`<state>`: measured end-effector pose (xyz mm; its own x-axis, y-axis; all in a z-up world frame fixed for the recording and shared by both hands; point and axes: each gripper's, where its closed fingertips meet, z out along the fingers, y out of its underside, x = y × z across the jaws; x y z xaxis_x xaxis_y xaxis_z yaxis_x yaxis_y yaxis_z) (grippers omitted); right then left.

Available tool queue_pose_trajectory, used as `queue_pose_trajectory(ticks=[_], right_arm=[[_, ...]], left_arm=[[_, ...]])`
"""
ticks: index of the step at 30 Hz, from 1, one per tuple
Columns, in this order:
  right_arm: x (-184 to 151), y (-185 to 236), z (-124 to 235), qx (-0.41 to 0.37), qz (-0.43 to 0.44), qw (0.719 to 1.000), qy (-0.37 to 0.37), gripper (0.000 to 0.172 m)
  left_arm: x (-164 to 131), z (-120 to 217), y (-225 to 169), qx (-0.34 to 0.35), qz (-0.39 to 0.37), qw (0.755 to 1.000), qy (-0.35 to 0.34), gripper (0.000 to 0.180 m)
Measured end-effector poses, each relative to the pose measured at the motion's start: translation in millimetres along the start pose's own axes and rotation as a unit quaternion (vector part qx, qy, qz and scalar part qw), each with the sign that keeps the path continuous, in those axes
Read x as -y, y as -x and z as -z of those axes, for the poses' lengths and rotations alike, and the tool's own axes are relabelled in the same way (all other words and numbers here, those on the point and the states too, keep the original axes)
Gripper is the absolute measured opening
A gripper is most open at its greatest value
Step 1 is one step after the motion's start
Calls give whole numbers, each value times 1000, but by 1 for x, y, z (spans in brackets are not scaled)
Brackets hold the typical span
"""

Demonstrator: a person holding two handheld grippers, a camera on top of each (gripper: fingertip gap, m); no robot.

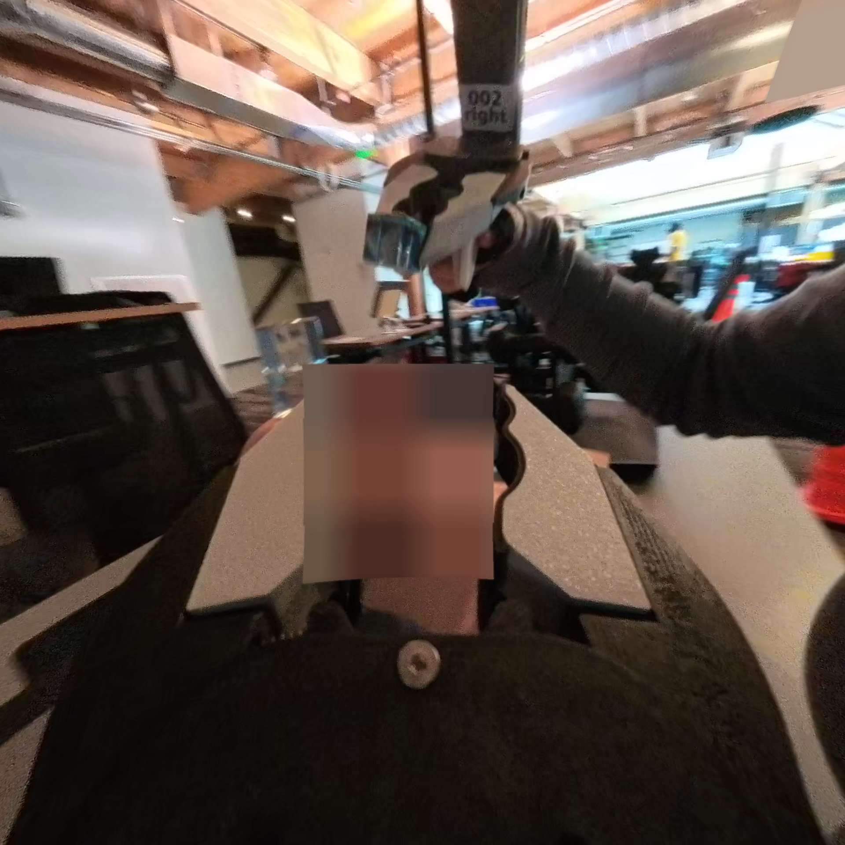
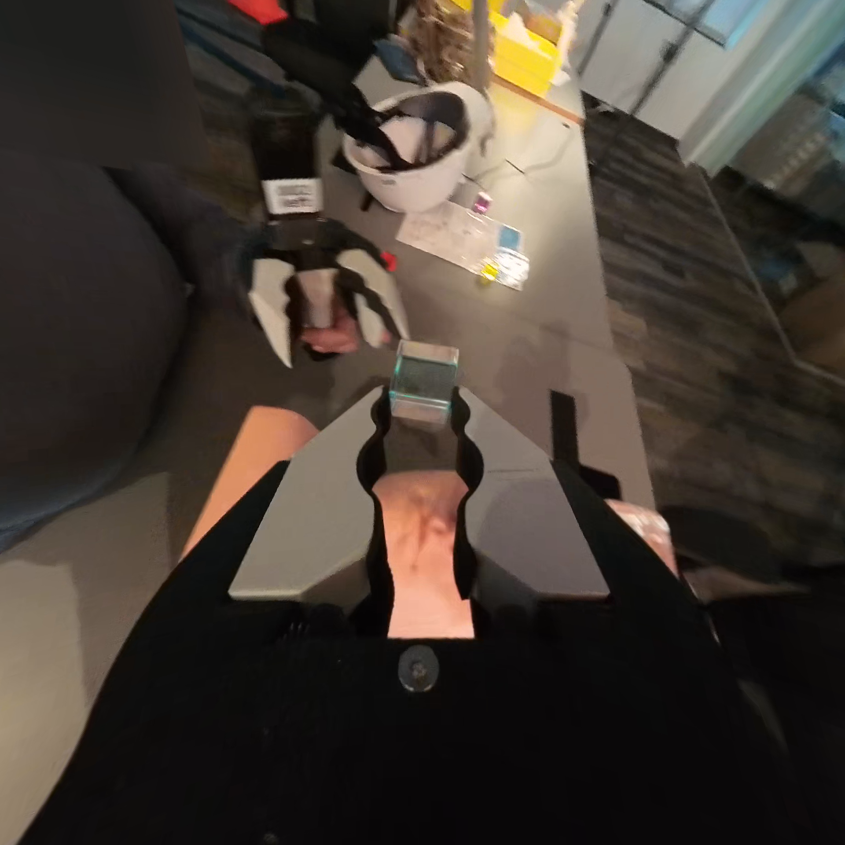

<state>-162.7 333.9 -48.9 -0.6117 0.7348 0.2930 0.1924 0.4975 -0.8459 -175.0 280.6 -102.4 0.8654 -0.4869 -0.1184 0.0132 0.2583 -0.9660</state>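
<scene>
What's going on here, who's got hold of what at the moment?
A person is holding a two-finger gripper in each hand above a grey table. The right gripper is shut on a small clear glass cube with teal-tinted edges, pinched at its fingertips and lifted off the table. The left gripper hangs nearby with its fingers spread and nothing between them. Farther back on the table are a white helmet with black straps and some printed sheets.

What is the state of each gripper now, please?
Left gripper: open, nothing between its fingers.
Right gripper: closed on a clear cube.
</scene>
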Motion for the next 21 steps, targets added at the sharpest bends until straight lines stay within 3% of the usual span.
queue_pose_trajectory(ticks=[2, 5, 10, 14, 16, 18, 21], right_arm=[[10, 21, -12, 33, 19, 999, -5, 25], [10, 38, -22, 52, 42, 998, 22, 25], [9, 51, -26, 65, 58, 995, 40, 25], [9, 56, -28, 77, 49, 995, 28, 25], [10, 59, -30, 84, 46, 995, 21, 25], [9, 63, -31, 89, 46, 995, 18, 25], [12, 60, -31, 73, 38, 997, 3, 24]], left_arm=[[23, -18, -10, -68, 26, 997, -16, 64], [44, -26, -9, -100, 31, 993, -48, 50], [44, -22, -20, -120, -14, 991, -54, 24], [43, -20, -24, -122, -21, 991, -55, 23], [40, -21, -29, -133, -20, 990, -45, 38], [37, -22, -30, -129, -26, 990, -40, 26], [41, -20, -29, -125, -29, 990, -55, 24]])
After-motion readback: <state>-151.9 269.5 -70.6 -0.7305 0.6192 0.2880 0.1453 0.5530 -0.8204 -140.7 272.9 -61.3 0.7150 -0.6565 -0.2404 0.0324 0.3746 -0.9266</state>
